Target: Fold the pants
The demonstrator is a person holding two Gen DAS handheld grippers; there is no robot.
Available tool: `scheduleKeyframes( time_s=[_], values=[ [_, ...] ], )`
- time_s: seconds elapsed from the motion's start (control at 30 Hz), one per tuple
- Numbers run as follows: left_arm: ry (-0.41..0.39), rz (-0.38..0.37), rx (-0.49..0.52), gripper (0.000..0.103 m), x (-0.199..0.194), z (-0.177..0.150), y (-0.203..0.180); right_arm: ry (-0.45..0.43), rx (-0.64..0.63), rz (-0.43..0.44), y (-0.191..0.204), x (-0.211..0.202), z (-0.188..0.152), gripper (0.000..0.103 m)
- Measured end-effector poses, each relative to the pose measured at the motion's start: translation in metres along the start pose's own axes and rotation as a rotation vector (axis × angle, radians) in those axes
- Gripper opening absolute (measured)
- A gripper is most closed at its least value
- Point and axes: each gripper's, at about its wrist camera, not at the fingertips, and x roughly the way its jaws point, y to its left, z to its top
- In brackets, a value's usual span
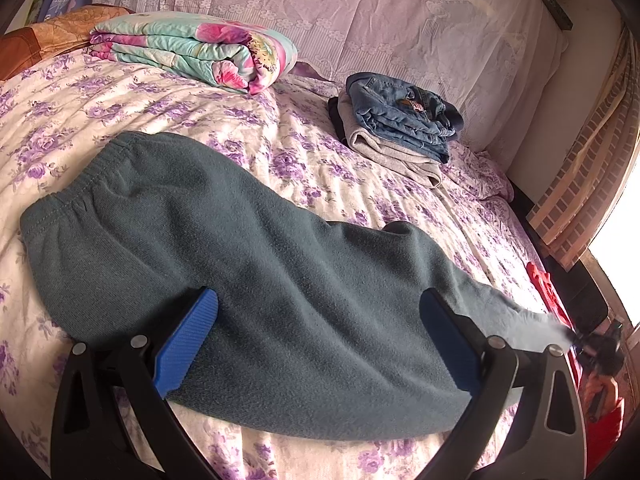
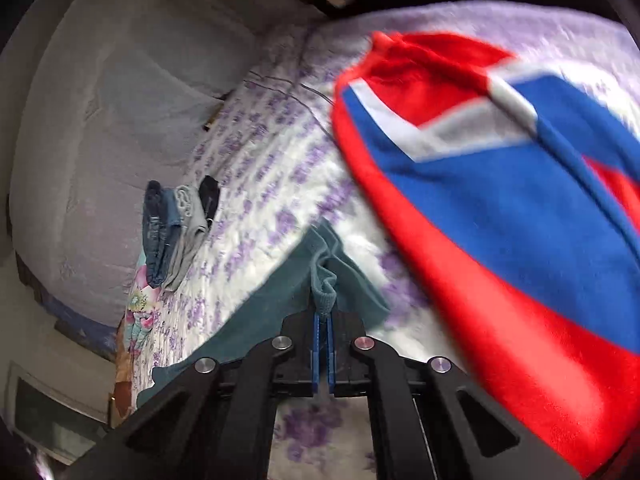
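Teal-grey fleece pants (image 1: pixel 248 248) lie across the floral bedspread (image 1: pixel 120 96), waistband at the left, legs stretched to the right. My left gripper (image 1: pixel 318 312) is open, its blue pads (image 1: pixel 188 340) spread wide just above the pants' thigh part. My right gripper (image 2: pixel 323 320) is shut on the cuff end of the pants (image 2: pixel 324 288) and holds it lifted; it shows blurred at the right edge of the left wrist view (image 1: pixel 592 344).
A stack of folded jeans and grey pants (image 1: pixel 400 124) sits at the back right near the headboard (image 1: pixel 360 12). A folded floral quilt (image 1: pixel 200 52) lies at the back left. A red, white and blue garment (image 2: pixel 500 200) lies close on the right.
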Motion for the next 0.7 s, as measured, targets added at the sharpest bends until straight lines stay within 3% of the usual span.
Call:
scheduleKeyframes(
  time_s=[0.2, 0.27, 0.33, 0.47, 0.53, 0.57, 0.63, 0.67, 0.7],
  values=[
    [0.004, 0.005, 0.006, 0.098, -0.001, 0.0, 0.0, -0.004, -0.067, -0.005, 0.007, -0.005, -0.006, 0.007],
    [0.003, 0.003, 0.005, 0.098, -0.001, 0.0, 0.0, -0.011, -0.076, -0.03, 0.009, -0.012, -0.006, 0.013],
    [0.004, 0.004, 0.006, 0.098, 0.0, 0.0, 0.0, -0.078, -0.1, -0.064, 0.016, -0.025, -0.005, 0.015],
    [0.009, 0.012, 0.012, 0.098, 0.001, -0.001, -0.001, -0.19, -0.271, -0.121, 0.05, -0.043, -0.011, 0.015],
    [0.013, 0.016, 0.017, 0.098, 0.001, 0.0, -0.001, -0.148, -0.332, -0.078, 0.067, -0.033, -0.016, 0.02],
    [0.014, 0.017, 0.018, 0.098, 0.001, 0.0, -0.001, -0.102, -0.347, -0.048, 0.072, -0.022, -0.02, 0.035],
    [0.016, 0.017, 0.021, 0.098, 0.001, 0.0, -0.001, 0.023, -0.361, -0.023, 0.074, 0.008, -0.027, 0.054],
    [0.018, 0.018, 0.023, 0.098, 0.001, 0.0, -0.001, 0.101, -0.357, -0.04, 0.068, 0.029, -0.029, 0.055],
    [0.021, 0.02, 0.027, 0.098, 0.001, -0.001, -0.001, 0.123, -0.346, -0.048, 0.062, 0.042, -0.032, 0.055]
  ],
)
